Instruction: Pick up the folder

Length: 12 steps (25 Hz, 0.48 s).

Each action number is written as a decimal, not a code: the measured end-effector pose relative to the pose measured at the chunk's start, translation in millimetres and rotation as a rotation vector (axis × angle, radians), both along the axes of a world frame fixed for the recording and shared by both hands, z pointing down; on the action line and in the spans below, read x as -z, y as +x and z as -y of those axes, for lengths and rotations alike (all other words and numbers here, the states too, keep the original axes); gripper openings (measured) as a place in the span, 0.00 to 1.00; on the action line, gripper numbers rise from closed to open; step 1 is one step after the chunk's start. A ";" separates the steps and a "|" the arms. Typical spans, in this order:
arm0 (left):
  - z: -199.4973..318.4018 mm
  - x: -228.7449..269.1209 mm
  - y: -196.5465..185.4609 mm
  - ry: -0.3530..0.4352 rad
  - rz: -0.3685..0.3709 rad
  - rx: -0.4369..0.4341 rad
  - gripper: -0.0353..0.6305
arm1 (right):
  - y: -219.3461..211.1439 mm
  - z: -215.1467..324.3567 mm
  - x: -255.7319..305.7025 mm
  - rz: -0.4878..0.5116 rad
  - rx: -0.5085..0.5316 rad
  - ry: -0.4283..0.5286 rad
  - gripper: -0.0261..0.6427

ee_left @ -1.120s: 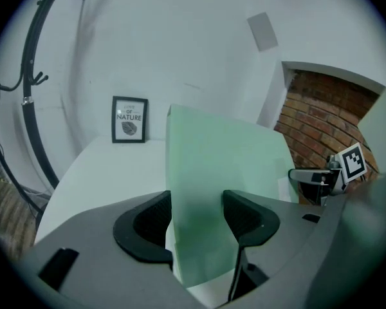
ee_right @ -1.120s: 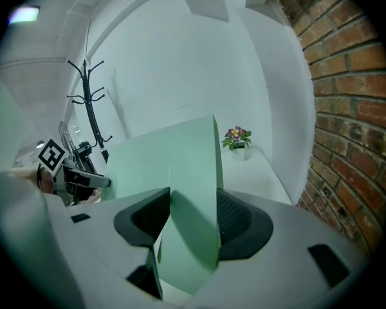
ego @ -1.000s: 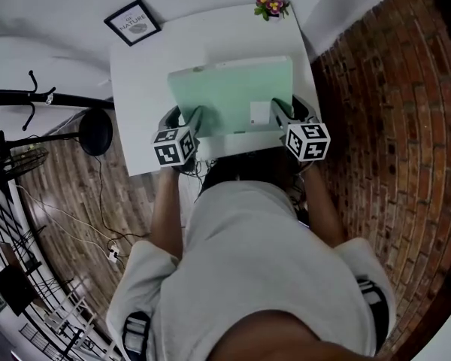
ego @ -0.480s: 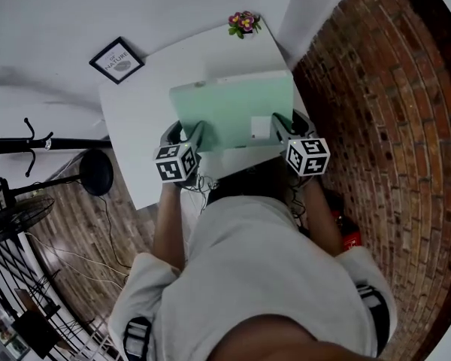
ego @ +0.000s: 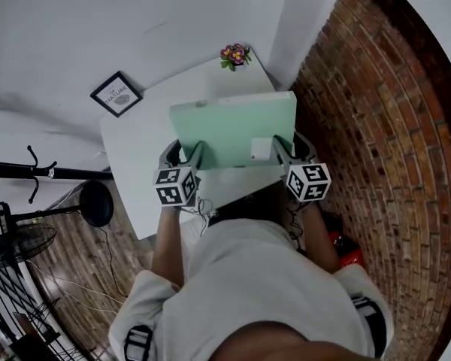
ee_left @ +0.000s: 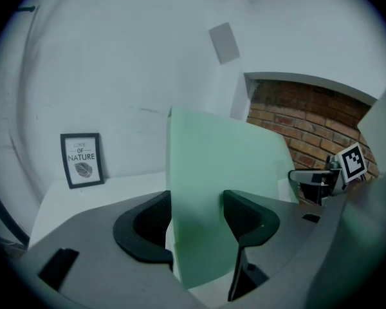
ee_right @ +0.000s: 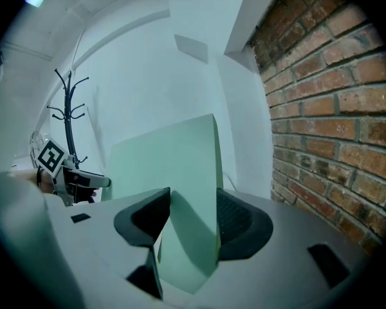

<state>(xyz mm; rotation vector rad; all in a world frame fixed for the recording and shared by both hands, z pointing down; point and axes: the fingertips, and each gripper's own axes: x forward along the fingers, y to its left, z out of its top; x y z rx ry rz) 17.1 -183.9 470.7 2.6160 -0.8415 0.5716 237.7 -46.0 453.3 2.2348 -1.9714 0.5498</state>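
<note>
Left tongs (ee_left: 198, 203) and right tongs (ee_right: 193, 197) are each clamped on a near corner of the green folder (ego: 233, 122), likely so it cannot sag. Below lies the white counter (ego: 135, 153), with the folder raised above it. A framed print (ego: 116, 94) and flowers (ego: 234, 53) stand beyond.

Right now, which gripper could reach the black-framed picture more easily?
Probably the left. The left gripper clamps the pale green folder on the side where the black-framed picture stands; the right gripper grips it beside the brick wall.
</note>
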 end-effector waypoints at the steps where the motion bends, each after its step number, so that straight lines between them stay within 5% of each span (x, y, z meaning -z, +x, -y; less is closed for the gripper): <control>1: 1.0 4.8 0.4 0.010 -0.009 0.001 0.45 | 0.6 1.1 5.2 -0.007 0.001 0.011 0.35; 12: 16.3 53.2 -5.5 0.109 -0.064 0.032 0.45 | -2.3 20.5 51.4 -0.057 0.028 0.108 0.36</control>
